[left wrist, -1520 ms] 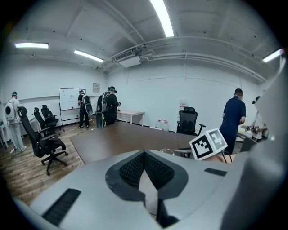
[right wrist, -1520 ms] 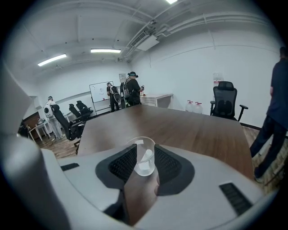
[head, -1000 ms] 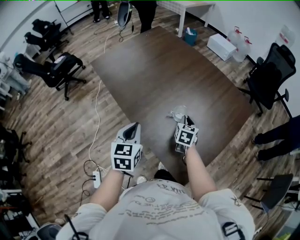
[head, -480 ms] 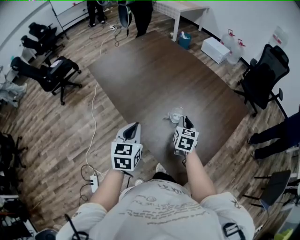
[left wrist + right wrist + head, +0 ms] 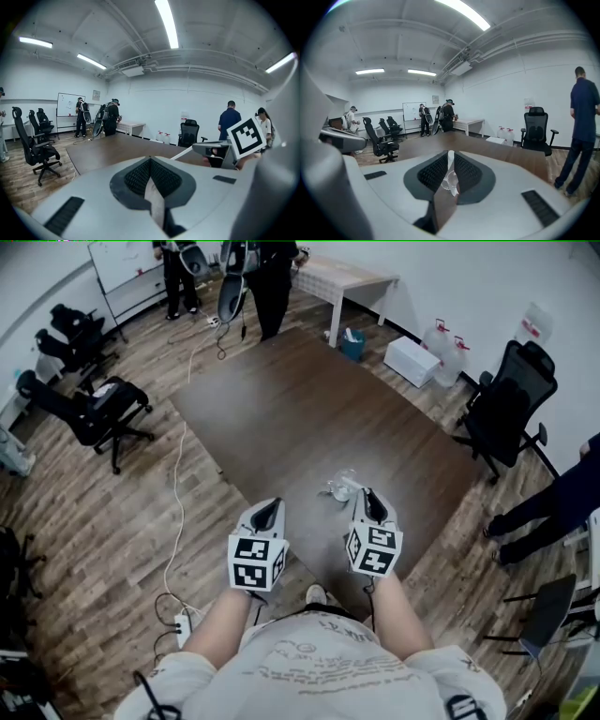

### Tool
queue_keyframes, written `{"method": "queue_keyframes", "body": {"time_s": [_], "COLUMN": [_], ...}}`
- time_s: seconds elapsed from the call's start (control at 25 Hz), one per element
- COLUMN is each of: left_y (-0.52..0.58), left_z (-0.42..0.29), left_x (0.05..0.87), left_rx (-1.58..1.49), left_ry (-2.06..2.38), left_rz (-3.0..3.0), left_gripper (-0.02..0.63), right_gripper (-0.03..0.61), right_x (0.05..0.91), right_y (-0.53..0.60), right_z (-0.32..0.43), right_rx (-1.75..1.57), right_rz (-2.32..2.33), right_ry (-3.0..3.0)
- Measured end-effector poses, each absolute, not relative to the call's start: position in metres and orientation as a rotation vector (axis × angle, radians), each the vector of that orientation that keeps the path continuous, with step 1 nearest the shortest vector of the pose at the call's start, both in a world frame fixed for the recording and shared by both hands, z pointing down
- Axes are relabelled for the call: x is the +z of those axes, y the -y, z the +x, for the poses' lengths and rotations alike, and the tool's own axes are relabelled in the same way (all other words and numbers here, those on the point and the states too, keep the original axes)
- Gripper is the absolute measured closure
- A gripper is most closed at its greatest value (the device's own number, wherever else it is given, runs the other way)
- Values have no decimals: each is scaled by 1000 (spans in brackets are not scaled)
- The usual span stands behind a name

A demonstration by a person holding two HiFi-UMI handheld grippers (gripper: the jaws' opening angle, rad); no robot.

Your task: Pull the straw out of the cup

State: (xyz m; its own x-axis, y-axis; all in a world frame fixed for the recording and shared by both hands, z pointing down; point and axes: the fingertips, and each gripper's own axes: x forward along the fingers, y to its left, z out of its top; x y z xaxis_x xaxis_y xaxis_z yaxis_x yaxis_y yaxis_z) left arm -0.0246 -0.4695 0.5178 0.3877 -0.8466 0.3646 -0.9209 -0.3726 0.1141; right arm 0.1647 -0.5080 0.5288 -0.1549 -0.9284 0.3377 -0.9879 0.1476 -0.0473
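A clear plastic cup (image 5: 343, 486) sits on the dark brown table (image 5: 300, 409), just ahead of my right gripper (image 5: 367, 495). In the right gripper view the white straw (image 5: 450, 157) stands between the tips of that gripper (image 5: 450, 154), whose jaws are closing on it, and the cup (image 5: 451, 182) shows below through the gap. The left gripper view shows the straw (image 5: 184, 153) sticking out of the right gripper (image 5: 208, 147) as a slanted white rod. My left gripper (image 5: 270, 505) hovers beyond the table's near left edge, jaws together and empty (image 5: 150, 161). I cannot tell whether the straw's lower end is still in the cup.
Black office chairs stand at the left (image 5: 89, 409) and right (image 5: 502, 413) of the table. People (image 5: 267, 277) stand by a white desk (image 5: 352, 277) at the far end. Water jugs and a box (image 5: 412, 357) lie beyond the table. A white cable (image 5: 178, 502) runs over the wooden floor.
My right gripper has risen and drawn back from the cup, which stays on the table. The left gripper has barely moved.
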Motion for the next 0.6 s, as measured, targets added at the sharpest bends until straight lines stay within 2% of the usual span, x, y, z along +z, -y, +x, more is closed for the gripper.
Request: {"method": "queue_keyframes", "body": {"time_s": [0.28, 0.6], "left_y": [462, 451], "left_z": [-11, -2], "left_x": [508, 506], "left_rx": [333, 330], "left_ry": [1503, 1457], "left_rz": [2407, 2447], "left_gripper": [606, 606], "right_gripper": [525, 531], "right_x": [491, 493], "right_y": [477, 448], "right_z": [172, 169], "right_rx": [327, 329], "right_rz": [1980, 1965], "right_ry": [2256, 2295]}}
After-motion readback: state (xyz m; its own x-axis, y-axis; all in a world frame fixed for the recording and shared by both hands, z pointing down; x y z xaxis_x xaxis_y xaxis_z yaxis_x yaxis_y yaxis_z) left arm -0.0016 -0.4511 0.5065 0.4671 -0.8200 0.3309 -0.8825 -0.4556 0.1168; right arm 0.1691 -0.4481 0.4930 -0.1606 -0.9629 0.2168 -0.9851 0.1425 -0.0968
